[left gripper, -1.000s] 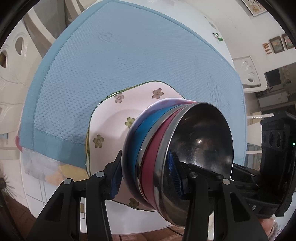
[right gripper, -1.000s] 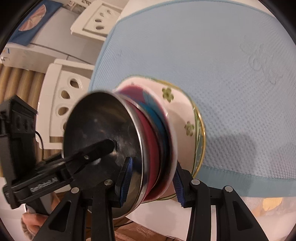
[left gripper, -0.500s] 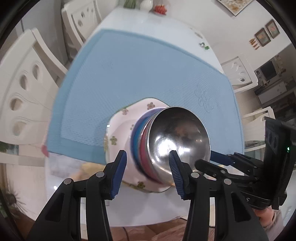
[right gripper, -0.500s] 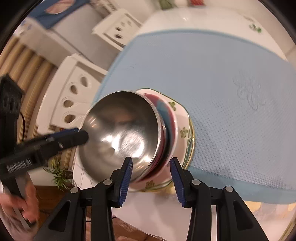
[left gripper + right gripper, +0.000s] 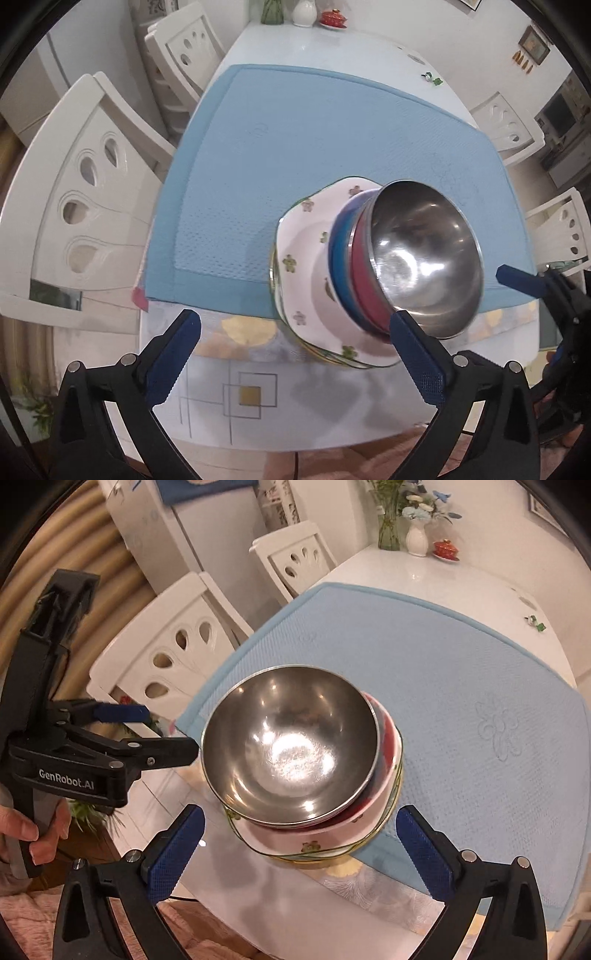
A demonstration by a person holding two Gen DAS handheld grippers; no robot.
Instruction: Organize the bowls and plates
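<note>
A stack stands at the near edge of the blue mat (image 5: 332,147): floral square plates (image 5: 303,266) at the bottom, a blue bowl (image 5: 338,247), a red bowl (image 5: 364,273), and a steel bowl (image 5: 424,254) on top. The stack also shows in the right wrist view, with the steel bowl (image 5: 291,746) above the floral plates (image 5: 314,845). My left gripper (image 5: 295,354) is open and empty, pulled back just left of the stack. My right gripper (image 5: 299,853) is open and empty, hovering in front of the stack. The left gripper (image 5: 155,731) appears in the right wrist view.
The white table (image 5: 332,48) carries a vase and a red lidded pot (image 5: 447,548) at its far end. White chairs (image 5: 74,206) stand along the left side and more chairs (image 5: 561,229) on the right. A patterned cloth (image 5: 240,369) lies under the mat's near edge.
Both grippers have opened, let go of the stack and pulled back. The stack now rests on the mat's near edge.
</note>
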